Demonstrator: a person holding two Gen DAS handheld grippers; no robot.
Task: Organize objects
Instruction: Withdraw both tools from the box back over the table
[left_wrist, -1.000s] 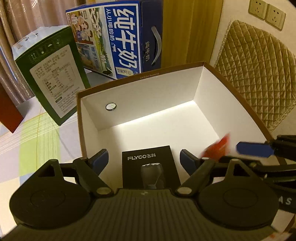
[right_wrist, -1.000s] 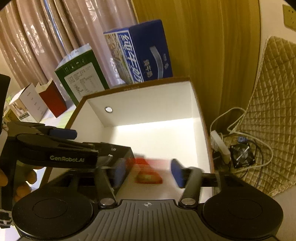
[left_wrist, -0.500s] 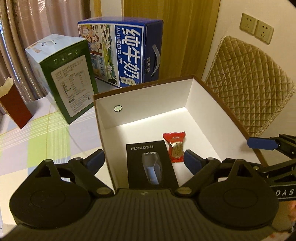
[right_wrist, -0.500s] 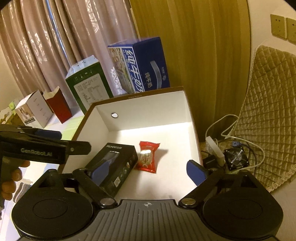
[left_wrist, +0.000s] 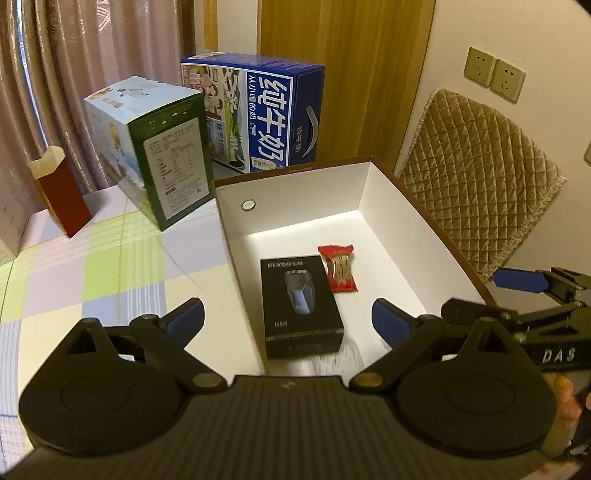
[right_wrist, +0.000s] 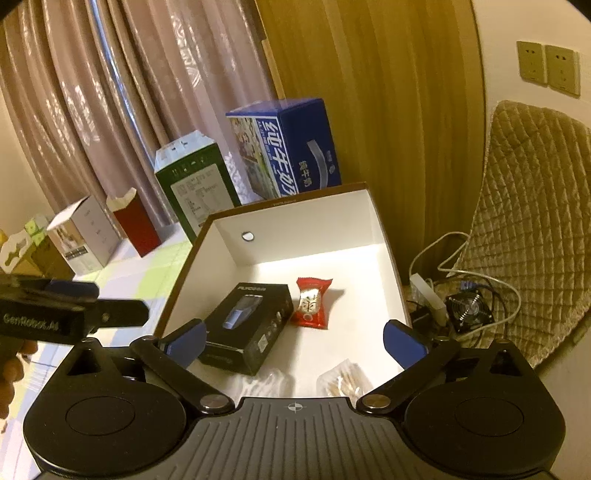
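Open brown-rimmed cardboard box with white inside walls (left_wrist: 388, 206) (right_wrist: 306, 225) standing on the checked green-and-lilac tablecloth of the table (left_wrist: 110, 273). Inside that box, near its middle: a black rectangular FLYCO shaver carton (left_wrist: 299, 302) (right_wrist: 247, 325) lying flat, and just beside it, on the side toward the quilted beige cushion (left_wrist: 476, 188), a small red-wrapped sweet (left_wrist: 338, 267) (right_wrist: 312, 302); touching or merely close, cannot tell. At the near edge of the box floor, seen only from the right wrist, a clear packet of pale biscuits (right_wrist: 343, 380). Left gripper (left_wrist: 288, 321) hovering above the near end of the box, blue-padded fingers (left_wrist: 184, 319) spread wide, nothing between them. Right gripper (right_wrist: 295, 339) likewise above the near end of the box, fingers (right_wrist: 402, 347) spread wide and holding nothing. Behind the box: a blue milk carton with white Chinese lettering (left_wrist: 266, 118) (right_wrist: 288, 147), a green carton with a white label (left_wrist: 166, 155) (right_wrist: 195, 188) and, farther left, an open dark red paper carton (left_wrist: 59, 192) (right_wrist: 133, 221)
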